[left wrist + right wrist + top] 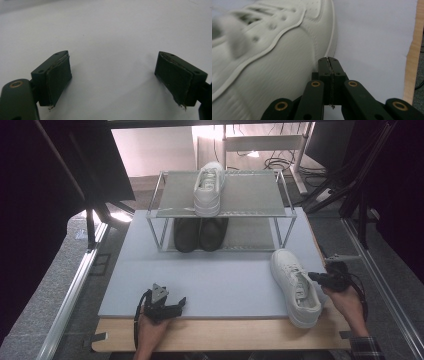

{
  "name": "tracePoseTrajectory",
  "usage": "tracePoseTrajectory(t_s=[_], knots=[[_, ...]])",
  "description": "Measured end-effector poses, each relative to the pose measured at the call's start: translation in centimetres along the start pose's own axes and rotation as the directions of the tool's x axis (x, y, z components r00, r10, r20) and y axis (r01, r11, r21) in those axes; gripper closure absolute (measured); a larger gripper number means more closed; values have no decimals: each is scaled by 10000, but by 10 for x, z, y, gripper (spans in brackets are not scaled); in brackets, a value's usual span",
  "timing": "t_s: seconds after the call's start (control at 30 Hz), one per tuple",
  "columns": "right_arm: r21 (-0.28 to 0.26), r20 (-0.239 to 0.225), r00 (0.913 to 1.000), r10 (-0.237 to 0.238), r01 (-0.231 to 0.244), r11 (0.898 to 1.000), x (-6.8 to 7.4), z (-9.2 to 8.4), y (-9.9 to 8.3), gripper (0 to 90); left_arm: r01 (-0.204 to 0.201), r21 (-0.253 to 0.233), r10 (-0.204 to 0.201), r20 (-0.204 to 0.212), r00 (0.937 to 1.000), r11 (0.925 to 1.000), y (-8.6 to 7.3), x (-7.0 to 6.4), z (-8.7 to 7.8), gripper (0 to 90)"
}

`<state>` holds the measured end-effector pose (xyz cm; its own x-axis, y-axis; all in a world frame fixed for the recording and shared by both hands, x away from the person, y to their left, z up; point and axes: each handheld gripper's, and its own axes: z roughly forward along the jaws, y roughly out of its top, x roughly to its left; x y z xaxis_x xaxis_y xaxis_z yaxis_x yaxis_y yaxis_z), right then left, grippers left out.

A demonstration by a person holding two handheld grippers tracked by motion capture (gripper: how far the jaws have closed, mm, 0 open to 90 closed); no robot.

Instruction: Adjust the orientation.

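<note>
Right gripper view has the right gripper pressed together beside the white sneaker, likely light, best pinched at its soft collar; left gripper spread

**Table, mat, rack**

A wooden table carries a grey mat. On the mat, frame centre, stands a metal rack (two tiers); a white shoe lies lower right.

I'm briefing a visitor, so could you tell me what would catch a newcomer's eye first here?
A white sneaker lies at the table's near right, with the right gripper, jaws shut, at its side. Its mate sits atop the metal shoe rack, above black shoes.
</note>
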<state>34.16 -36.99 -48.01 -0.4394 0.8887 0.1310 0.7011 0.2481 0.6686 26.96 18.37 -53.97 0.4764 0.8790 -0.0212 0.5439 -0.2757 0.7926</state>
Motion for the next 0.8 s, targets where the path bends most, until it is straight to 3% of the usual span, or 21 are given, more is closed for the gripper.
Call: tracePoseTrajectory(t_s=[0.1,0.17,0.33,0.6,0.8], knots=[[-21,-133,9999,-79,79,10000,8,-5,-5,892,3,0,-3,0,10000,10000,0,0,0,132],[-47,126,9996,-236,236,9997,12,-5,-5,892,2,2,-2,0,10000,10000,0,0,0,133],[-24,209,9996,-171,172,9998,16,-2,-3,893,5,1,-5,2,10000,10000,0,0,0,132],[-17,-102,9992,-397,397,9992,31,9,6,893,1,3,-1,1,10000,10000,0,0,0,132],[-59,-236,9987,-461,460,9989,33,10,5,892,1,1,-1,1,10000,10000,0,0,0,132]])
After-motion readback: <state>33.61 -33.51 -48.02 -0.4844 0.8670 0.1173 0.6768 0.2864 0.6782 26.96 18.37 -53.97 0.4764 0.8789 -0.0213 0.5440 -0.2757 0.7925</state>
